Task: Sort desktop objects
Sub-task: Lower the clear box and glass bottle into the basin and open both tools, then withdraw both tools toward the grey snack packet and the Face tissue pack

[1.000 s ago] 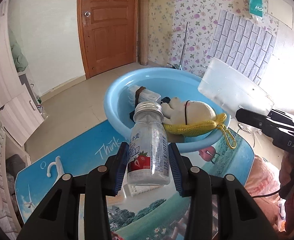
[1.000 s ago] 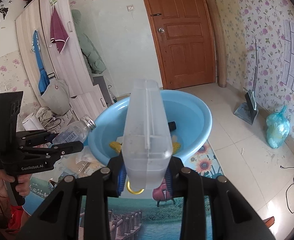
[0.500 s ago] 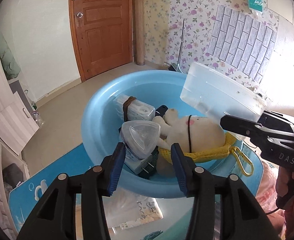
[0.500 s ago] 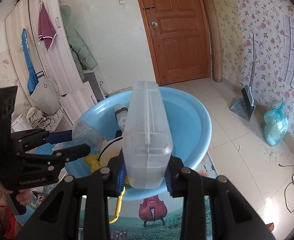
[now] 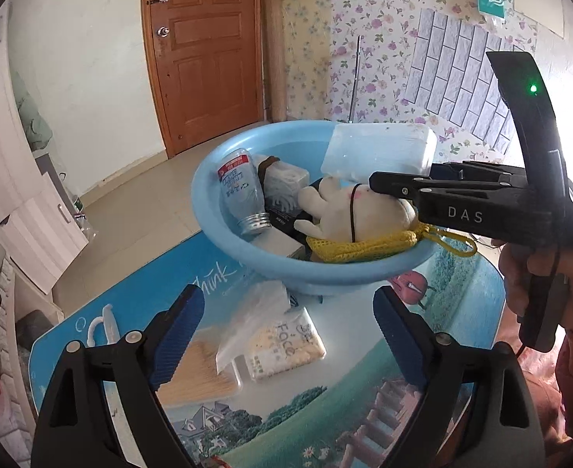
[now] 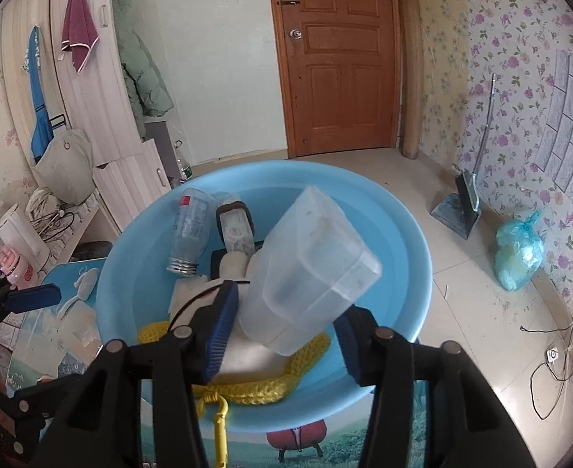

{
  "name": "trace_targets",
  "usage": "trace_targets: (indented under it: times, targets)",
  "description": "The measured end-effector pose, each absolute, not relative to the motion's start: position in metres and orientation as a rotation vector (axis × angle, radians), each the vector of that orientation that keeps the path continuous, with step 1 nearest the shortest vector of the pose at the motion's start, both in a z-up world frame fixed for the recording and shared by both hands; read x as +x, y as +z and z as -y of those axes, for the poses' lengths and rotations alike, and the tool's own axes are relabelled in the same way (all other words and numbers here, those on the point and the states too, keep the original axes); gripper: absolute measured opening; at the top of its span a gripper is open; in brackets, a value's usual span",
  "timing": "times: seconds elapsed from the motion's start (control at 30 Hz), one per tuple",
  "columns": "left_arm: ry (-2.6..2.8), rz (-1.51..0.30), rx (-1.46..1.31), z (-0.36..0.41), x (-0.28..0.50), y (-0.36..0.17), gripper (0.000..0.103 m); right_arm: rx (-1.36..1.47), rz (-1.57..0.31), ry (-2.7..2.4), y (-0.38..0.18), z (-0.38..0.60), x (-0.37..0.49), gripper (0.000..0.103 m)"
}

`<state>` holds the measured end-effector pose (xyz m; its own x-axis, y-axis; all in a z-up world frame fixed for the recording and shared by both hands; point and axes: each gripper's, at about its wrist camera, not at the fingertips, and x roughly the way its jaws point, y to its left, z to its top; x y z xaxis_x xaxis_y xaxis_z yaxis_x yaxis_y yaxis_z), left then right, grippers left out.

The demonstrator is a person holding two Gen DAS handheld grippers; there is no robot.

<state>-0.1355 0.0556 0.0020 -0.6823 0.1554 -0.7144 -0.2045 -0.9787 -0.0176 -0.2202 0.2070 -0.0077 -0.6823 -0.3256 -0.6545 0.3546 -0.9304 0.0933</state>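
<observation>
The light blue basin (image 5: 247, 249) (image 6: 415, 280) stands at the table's far edge. Inside it lie a clear bottle (image 5: 241, 199) (image 6: 188, 230) with its neck pointing toward me, a white plush toy (image 5: 364, 214) on a yellow net bag (image 5: 356, 245), and a bound white pack (image 5: 286, 181). A clear plastic box (image 6: 306, 273) (image 5: 380, 152) rests tilted on the toy. My right gripper (image 6: 286, 308) (image 5: 387, 185) is open around the box's near end, its pads apart from the box. My left gripper (image 5: 286, 296) hangs open and empty over the table.
A packet of cotton swabs (image 5: 282, 343) and a box of wooden sticks (image 5: 196, 370) lie on the picture-printed table (image 5: 325, 409) in front of the basin. A person's hand (image 5: 536, 273) holds the right gripper. A dustpan (image 6: 458, 210) and a blue bag (image 6: 520, 253) sit on the floor.
My left gripper carried the bottle over the basin, let it go and drew back wide open. My right gripper moved the box over the basin and opened; the box has tipped sideways.
</observation>
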Motion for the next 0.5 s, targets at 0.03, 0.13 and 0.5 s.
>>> trace_targets:
  times: [0.03, 0.13, 0.5]
  targets:
    - [2.713, -0.088, -1.146, -0.053, -0.132, 0.001, 0.089, 0.994, -0.045, -2.590, -0.008, -0.209, -0.218, 0.049]
    - [2.718, -0.063, -1.167, -0.043, -0.121, -0.004, 0.089, 0.996, -0.034, -2.609, -0.004, -0.211, -0.208, 0.050]
    - [2.791, 0.048, -1.178, -0.003, -0.083, -0.011, 0.089, 0.984, -0.139, -2.607, 0.002, -0.189, -0.166, 0.050]
